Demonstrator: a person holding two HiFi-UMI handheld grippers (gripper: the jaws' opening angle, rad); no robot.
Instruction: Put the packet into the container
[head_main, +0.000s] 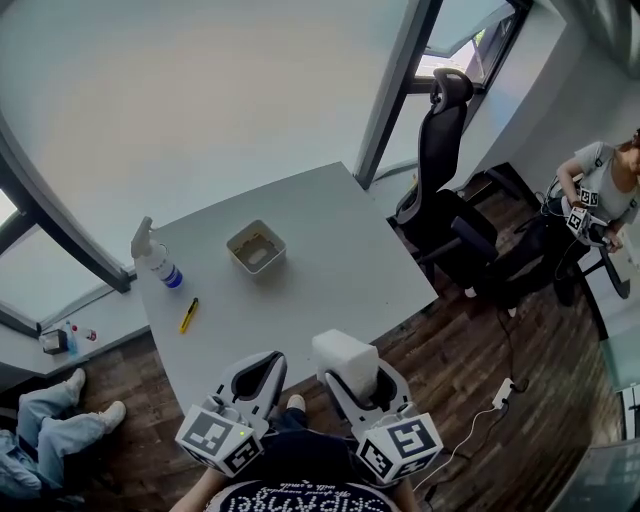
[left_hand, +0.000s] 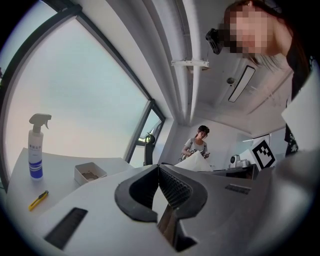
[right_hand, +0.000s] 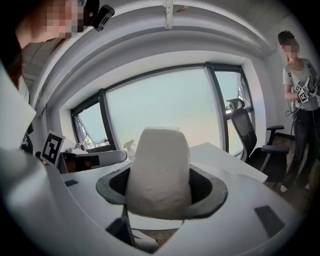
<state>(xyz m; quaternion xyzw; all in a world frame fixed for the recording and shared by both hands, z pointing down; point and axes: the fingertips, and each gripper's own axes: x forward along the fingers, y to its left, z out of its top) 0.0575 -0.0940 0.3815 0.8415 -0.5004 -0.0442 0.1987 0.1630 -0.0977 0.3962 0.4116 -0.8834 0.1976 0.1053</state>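
Open tabletop (head_main: 330, 270) before container (head_main: 256, 248), spray bottle (head_main: 155, 262) well left

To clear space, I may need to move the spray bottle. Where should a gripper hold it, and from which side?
Grip the spray bottle on its straight body, below the trigger head, coming in level from the near side: it stands upright, tall and narrow.

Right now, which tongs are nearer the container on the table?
Left. The left tongs sit straight back from the container; the right tongs, holding the packet, are off to its right.
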